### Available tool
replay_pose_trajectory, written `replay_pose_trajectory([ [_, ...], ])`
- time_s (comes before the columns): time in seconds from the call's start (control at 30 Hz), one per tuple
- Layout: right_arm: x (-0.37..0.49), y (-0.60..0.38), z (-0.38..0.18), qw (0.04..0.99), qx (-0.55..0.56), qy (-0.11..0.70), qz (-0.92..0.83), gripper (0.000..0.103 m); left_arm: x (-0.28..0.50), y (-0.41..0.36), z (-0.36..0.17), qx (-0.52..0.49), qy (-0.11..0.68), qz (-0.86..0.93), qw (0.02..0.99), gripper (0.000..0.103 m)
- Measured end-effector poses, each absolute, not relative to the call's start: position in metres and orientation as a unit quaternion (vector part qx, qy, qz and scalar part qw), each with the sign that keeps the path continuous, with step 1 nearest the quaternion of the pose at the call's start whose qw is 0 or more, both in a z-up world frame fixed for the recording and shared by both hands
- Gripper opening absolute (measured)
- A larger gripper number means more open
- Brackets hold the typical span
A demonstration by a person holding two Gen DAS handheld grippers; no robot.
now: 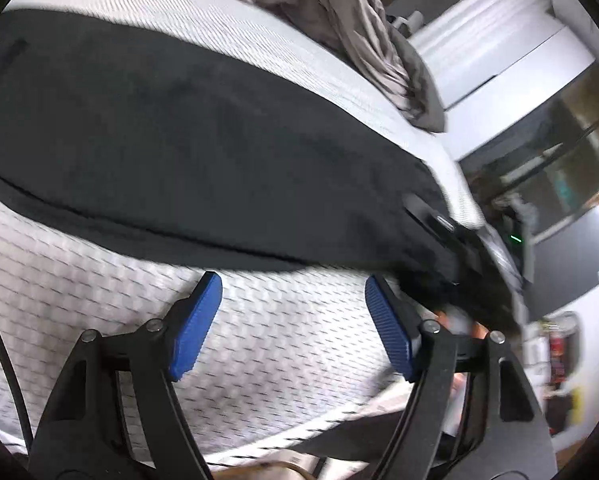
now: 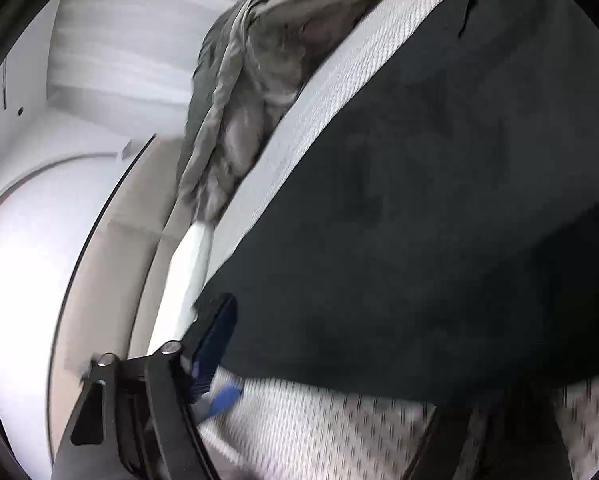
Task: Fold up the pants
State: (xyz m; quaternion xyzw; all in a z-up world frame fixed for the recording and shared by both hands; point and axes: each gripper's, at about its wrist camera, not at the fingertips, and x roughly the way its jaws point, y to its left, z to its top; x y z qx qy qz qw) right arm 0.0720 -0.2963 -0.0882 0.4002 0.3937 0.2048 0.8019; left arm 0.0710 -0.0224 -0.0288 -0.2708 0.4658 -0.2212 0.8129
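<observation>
Bedroom scene: white mattress with a woven dotted cover (image 1: pixel 283 352), white walls and a dark cabinet or screen beyond its far edge, all motion-blurred.

Dark charcoal fabric pants (image 1: pixel 187 152) lie spread flat across the mattress, one long seam edge running just ahead of the left tool (image 1: pixel 293 286). That tool's blue ribbed pads (image 1: pixel 197 324) stand well apart over bare mattress, nothing between them; its right-hand pad sits just beside the bunched dark end of the pants near the mattress's edge.

Right wrist view: the pants (image 2: pixel 419 200) fill most of the frame. Right tool (image 2: pixel 323 344) shows only one blue pad (image 2: pixel 215 340), at the garment's corner edge; the other finger is hidden by cloth, so cannot tell whether it is clamped on the fabric or merely around it.

Step, as I judge it: early, reaching for grip points before the first fold; garment not yet doubled over. Next move calls for both tools pinching the near edge, then lifting together.

Obstacles: crumpled grey-beige bedsheet (image 1: pixel 331 12) heaped at the far edge, possibly crowding where the fold lands. Mattress edge close by, so fabric could slide off.
</observation>
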Motion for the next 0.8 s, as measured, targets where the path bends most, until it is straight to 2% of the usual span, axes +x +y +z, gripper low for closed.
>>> replay_pose_trajectory([
  [0.03,0.078,-0.297,-0.089,0.802,0.405,0.39,0.2,0.065,0.072,-0.026,-0.033,-0.286,0.473,-0.234,0.8,0.072],
  [0.1,0.085,-0.3,-0.092,0.808,0.411,0.382,0.179,0.033,0.073,-0.035,-0.042,-0.315,0.479,-0.255,0.779,0.072],
  [0.2,0.086,-0.306,-0.1,0.801,0.433,0.378,0.166,0.015,0.08,-0.046,-0.055,-0.351,0.486,-0.253,0.759,0.072],
  [0.5,0.079,-0.317,-0.098,0.792,0.453,0.365,0.187,0.013,0.106,-0.086,-0.079,-0.415,0.459,-0.205,0.758,0.072],
  [0.6,0.075,-0.321,-0.099,0.784,0.461,0.367,0.195,0.013,0.116,-0.09,-0.089,-0.442,0.44,-0.172,0.763,0.053],
  [0.67,0.074,-0.322,-0.099,0.786,0.456,0.37,0.196,0.014,0.119,-0.09,-0.097,-0.443,0.444,-0.146,0.765,0.017],
  [0.73,0.076,-0.321,-0.103,0.786,0.451,0.377,0.194,0.015,0.118,-0.09,-0.105,-0.445,0.443,-0.133,0.767,0.01],
  [0.8,0.076,-0.323,-0.107,0.785,0.452,0.378,0.192,0.015,0.113,-0.091,-0.104,-0.438,0.437,-0.127,0.775,0.009],
])
